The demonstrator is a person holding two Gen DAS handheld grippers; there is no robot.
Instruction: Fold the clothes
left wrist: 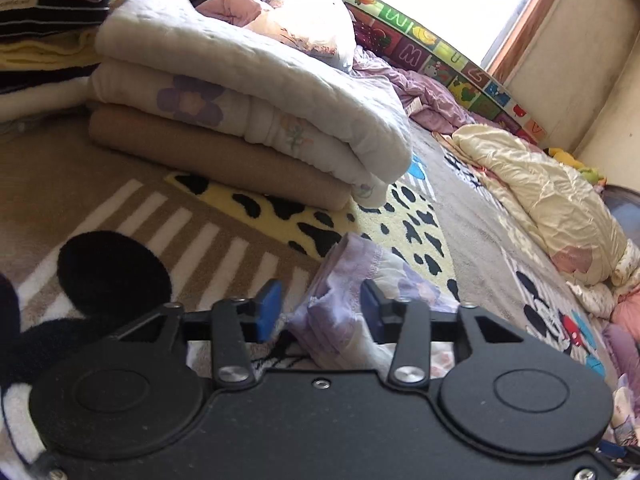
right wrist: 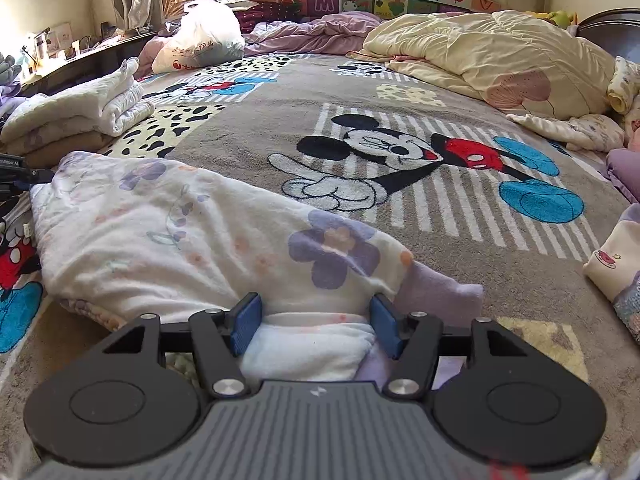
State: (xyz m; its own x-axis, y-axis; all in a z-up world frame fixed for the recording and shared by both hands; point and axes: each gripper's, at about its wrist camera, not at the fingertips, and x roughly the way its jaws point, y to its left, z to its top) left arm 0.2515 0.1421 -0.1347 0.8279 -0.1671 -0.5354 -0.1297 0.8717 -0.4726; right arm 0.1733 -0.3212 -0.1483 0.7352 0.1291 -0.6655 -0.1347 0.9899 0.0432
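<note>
A white garment with purple flowers (right wrist: 192,232) lies bunched on the Mickey Mouse blanket (right wrist: 400,92). My right gripper (right wrist: 316,320) is open, its blue pads on either side of the garment's near end. My left gripper (left wrist: 320,312) is open around the garment's other end (left wrist: 352,292), which shows lilac trim. The left gripper's tip shows at the left edge of the right wrist view (right wrist: 24,176). Neither pair of jaws presses the cloth.
A stack of folded clothes (left wrist: 240,120) sits ahead of the left gripper, also in the right wrist view (right wrist: 80,116). A cream quilt (right wrist: 500,52), a plastic bag (right wrist: 200,36) and purple bedding (right wrist: 312,32) lie at the far side. More cloth (right wrist: 616,264) lies at right.
</note>
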